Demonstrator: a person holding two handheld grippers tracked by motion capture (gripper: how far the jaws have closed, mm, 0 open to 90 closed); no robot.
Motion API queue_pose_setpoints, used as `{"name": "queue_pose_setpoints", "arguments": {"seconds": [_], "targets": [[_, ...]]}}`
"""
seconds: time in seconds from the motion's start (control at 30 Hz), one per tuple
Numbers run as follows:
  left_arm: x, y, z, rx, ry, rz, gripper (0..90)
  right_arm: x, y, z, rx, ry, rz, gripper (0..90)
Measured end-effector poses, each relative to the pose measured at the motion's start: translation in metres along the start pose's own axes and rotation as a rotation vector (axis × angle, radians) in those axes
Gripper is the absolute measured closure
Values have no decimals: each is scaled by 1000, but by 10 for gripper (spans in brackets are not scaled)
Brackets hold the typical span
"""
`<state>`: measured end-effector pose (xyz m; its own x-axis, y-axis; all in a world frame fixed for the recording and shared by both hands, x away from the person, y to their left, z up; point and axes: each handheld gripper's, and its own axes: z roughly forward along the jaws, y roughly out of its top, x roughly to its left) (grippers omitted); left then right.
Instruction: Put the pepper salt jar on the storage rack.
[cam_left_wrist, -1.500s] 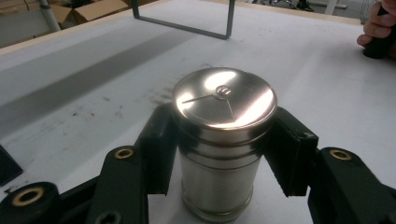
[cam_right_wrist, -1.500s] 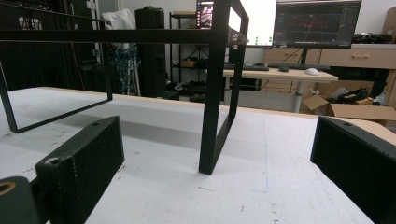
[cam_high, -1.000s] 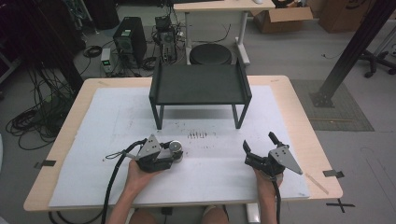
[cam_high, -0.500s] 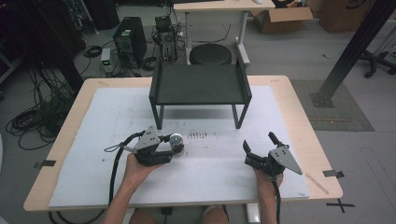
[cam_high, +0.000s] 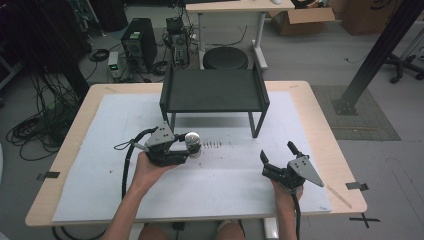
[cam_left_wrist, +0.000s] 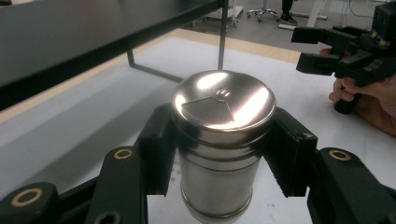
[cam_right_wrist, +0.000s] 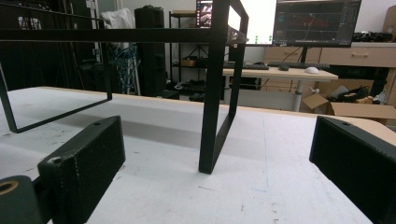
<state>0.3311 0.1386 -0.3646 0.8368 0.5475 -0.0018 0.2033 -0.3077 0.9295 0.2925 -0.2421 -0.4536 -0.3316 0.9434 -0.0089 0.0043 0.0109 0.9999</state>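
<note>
Steel shaker (cam_left_wrist: 223, 140) with a polished lid is what we find clamped in the left hand-held gripper (cam_high: 192, 145): both black pads press its sides just below the lid, and it stands upright between them. In the high view we note it held above the white mat (cam_high: 225, 175) on the worktop (cam_high: 320, 115), in front of the black rack (cam_high: 214, 92) and nearer the rack's left leg. We see the rack's shelf edge beside the shaker in the left gripper view. The right hand-held gripper (cam_high: 276, 156) rests on the mat near the worktop's right front, its jaws spread wide with nothing between them, pointing toward the rack's leg (cam_right_wrist: 215, 116).
</note>
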Motion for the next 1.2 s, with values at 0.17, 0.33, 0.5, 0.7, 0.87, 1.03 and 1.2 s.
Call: {"name": "queue_pose_setpoints", "arguments": {"seconds": [0.17, 0.33, 0.5, 0.7, 0.87, 1.03, 1.2], "targets": [[7, 16, 0, -10, -1, -1, 488, 0, 0, 0, -1, 0, 2, 30], [15, 35, 0, -26, 12, -7, 488, 0, 0, 0, -1, 0, 1, 31], [23, 51, 2, -37, 31, -5, 488, 0, 0, 0, 0, 0, 1, 31], [31, 64, 7, -40, 45, -10, 488, 0, 0, 0, 0, 0, 1, 31], [39, 73, 11, -43, 61, -22, 488, 0, 0, 0, 1, 0, 0, 31], [46, 82, 14, -36, 76, -18, 488, 0, 0, 0, 1, 0, 1, 32], [52, 87, 18, -32, 95, -1, 487, 0, 0, 0, 1, 1, 1, 33]]}}
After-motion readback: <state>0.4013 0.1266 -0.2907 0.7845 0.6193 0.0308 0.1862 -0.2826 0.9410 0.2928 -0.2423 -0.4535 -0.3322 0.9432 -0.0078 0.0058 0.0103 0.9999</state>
